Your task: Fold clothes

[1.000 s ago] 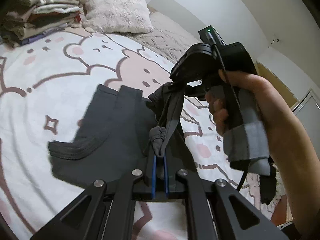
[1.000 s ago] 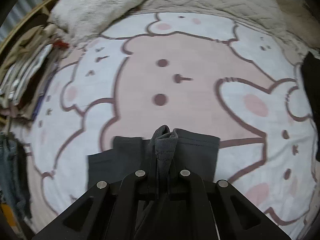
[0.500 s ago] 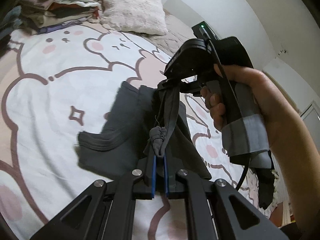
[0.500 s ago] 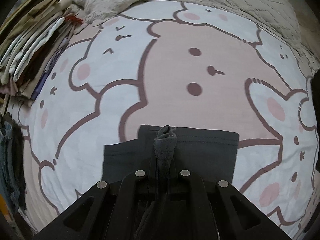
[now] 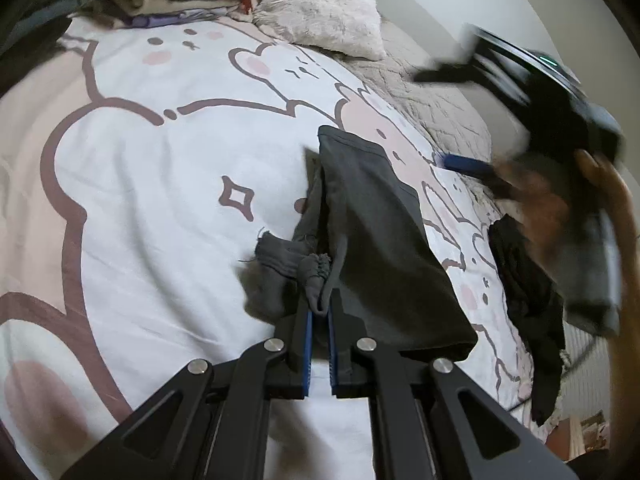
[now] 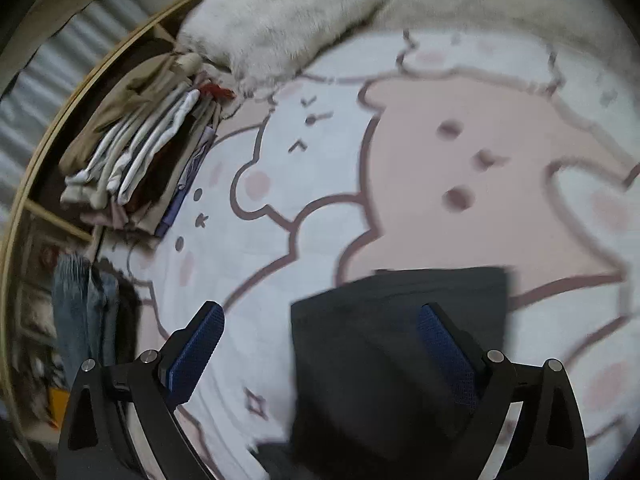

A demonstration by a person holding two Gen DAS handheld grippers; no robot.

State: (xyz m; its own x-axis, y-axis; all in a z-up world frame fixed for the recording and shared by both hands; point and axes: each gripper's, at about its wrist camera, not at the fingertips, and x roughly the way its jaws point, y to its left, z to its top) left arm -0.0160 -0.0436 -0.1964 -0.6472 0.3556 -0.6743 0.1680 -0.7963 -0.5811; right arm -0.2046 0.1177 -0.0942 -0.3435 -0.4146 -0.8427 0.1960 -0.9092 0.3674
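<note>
A dark grey garment [image 5: 380, 240] lies folded over on the bear-print bedspread [image 5: 160, 168]. My left gripper [image 5: 319, 308] is shut on a bunched edge of the garment at its near end. In the right wrist view the same garment [image 6: 400, 340] lies flat below my right gripper [image 6: 320, 344], which is open and empty, its blue pads spread wide. In the left wrist view the right gripper [image 5: 472, 166] is blurred and raised at the right, away from the cloth.
A stack of folded clothes [image 6: 140, 160] sits at the bed's far left. A fluffy pillow [image 6: 288, 20] lies at the head. A black garment [image 5: 528, 304] lies at the bed's right edge. Jeans [image 6: 80, 312] hang left of the bed.
My right gripper has let go of the garment, opened wide and lifted away. The garment's held end has dropped flat onto the bed. My left gripper still holds its edge.
</note>
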